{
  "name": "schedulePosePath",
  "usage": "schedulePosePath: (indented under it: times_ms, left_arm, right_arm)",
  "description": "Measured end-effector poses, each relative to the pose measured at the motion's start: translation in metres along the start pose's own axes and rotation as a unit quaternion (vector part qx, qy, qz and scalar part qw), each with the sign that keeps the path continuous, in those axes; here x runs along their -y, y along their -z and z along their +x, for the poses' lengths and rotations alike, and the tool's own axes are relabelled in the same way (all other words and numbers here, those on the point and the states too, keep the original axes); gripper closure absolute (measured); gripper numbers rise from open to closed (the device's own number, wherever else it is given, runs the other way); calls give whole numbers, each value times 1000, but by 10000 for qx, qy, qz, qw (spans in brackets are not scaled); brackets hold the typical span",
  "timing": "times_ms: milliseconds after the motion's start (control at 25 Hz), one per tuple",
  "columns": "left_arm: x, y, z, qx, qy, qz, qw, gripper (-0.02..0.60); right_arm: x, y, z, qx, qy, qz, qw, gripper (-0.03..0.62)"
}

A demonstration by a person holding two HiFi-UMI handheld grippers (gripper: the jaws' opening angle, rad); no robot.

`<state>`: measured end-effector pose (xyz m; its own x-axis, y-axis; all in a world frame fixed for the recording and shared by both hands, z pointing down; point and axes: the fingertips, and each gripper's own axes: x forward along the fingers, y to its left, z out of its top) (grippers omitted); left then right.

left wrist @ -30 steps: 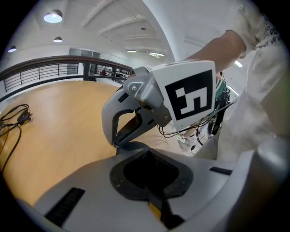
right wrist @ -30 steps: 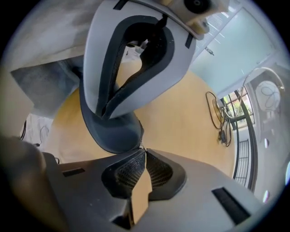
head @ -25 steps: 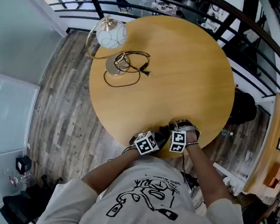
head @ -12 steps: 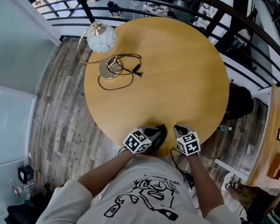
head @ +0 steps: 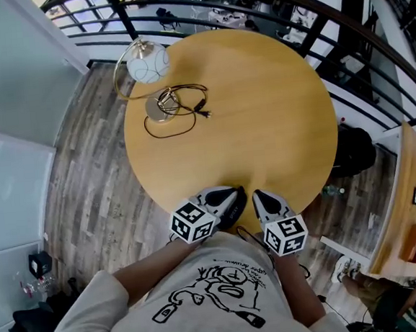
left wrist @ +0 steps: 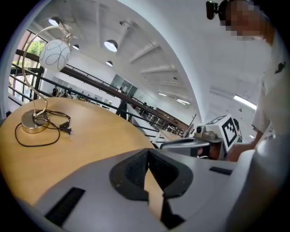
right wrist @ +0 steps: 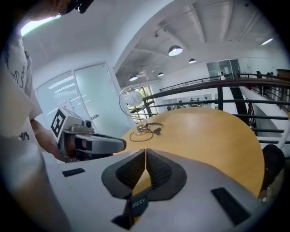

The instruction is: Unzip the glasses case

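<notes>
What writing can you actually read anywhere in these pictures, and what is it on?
"HERY", perhaps with another letter before it: on a dark tab at the base of the right gripper's jaws.
Script line on the person's T-shirt: too small to read.
Marker cubes: only black-and-white square patterns, no letters.

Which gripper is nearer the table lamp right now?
Left, narrowly. The left gripper is at the near edge of the table, straight across from the lamp at the far-left rim. The right gripper is beside it, on the side away from the lamp.
</notes>
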<state>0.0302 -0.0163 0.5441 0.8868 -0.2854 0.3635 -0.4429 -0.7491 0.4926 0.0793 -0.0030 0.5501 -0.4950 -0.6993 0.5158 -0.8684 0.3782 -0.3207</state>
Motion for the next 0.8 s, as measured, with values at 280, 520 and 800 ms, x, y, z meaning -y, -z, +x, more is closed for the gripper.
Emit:
schedulePosePath:
  times_ms: [280,520,800]
  left_arm:
    - [20,-29,-18,367,-124,300,9988,575]
    - [16,-38,-23,535,-317,445,9971,575]
    - [18,-39,-24,582,-328,515,9964,575]
  right_arm:
    - [-44,-38,-13,543,-276,52,9981,569]
    - [-60,-43,-14,654,-299,-233,9971,571]
    - [-56,-43,-15,689,-174,-265,9971,571]
